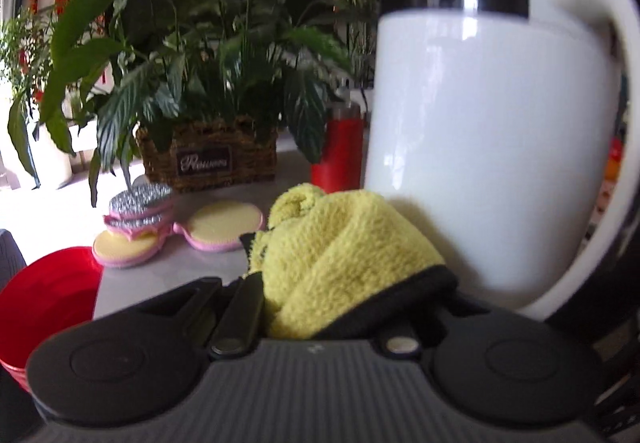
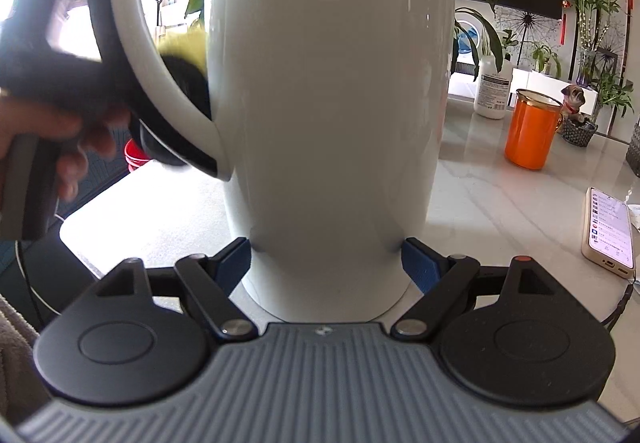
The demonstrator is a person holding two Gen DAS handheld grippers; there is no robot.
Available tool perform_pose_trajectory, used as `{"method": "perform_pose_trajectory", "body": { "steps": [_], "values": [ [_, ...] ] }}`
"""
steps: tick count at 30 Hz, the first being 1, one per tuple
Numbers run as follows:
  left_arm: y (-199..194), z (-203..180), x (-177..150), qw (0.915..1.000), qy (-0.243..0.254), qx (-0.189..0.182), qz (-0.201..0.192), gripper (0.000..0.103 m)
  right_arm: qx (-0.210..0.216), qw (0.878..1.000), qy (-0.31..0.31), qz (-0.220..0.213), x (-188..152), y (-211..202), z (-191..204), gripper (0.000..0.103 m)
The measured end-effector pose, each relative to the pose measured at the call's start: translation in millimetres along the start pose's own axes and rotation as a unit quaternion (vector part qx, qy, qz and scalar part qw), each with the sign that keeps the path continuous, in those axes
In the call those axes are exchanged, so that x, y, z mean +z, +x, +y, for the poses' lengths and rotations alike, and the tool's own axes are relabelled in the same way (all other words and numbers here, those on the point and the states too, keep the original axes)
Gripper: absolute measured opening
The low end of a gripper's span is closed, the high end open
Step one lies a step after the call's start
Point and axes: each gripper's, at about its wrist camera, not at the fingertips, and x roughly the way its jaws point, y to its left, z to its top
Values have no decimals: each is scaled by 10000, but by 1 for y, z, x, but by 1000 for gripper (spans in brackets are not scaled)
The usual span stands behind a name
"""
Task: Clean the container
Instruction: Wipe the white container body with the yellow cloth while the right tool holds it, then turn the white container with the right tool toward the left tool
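Observation:
A tall white jug point(image 2: 332, 103) with a black-backed loop handle point(image 2: 132, 55) stands on the pale marble table point(image 2: 500, 203). My right gripper point(image 2: 328, 263) is shut on the jug's lower body, with a blue pad point(image 2: 420, 263) pressed against each side. In the left wrist view the jug point(image 1: 492, 147) fills the right side. My left gripper point(image 1: 340, 283) is shut on a bunched yellow cloth with black trim point(image 1: 340, 243), held against the jug's side near the handle. In the right wrist view the cloth point(image 2: 184, 43) shows through the handle loop, with a person's hand point(image 2: 60, 147) behind it.
A wicker basket of leafy plants point(image 1: 208, 155), a red bottle point(image 1: 340, 151), pink scrub pads point(image 1: 216, 227) and a red bowl point(image 1: 44, 299) lie to the left. An orange cup point(image 2: 530, 127), a white bottle point(image 2: 492, 87), a dog figurine point(image 2: 574, 103) and a phone point(image 2: 610, 231) sit to the right.

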Motion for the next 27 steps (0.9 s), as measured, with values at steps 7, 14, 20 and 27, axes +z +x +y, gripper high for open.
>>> {"method": "perform_pose_trajectory", "body": {
  "steps": [7, 14, 20, 27],
  "values": [
    [-28, -8, 15, 9942, -187, -251, -1032, 8, -22, 10000, -23, -17, -1, 0, 2, 86],
    [-9, -13, 8, 9983, -124, -107, -561, 8, -70, 9986, -253, -468, 0, -27, 14, 80],
    [2, -9, 6, 9991, -236, -97, -345, 8, 377, 9828, -763, -1640, 5, -93, 55, 52],
    [-11, 0, 2, 9991, -141, -37, -402, 8, 186, 9887, -736, -1295, 26, -71, 74, 27]
  ]
}}
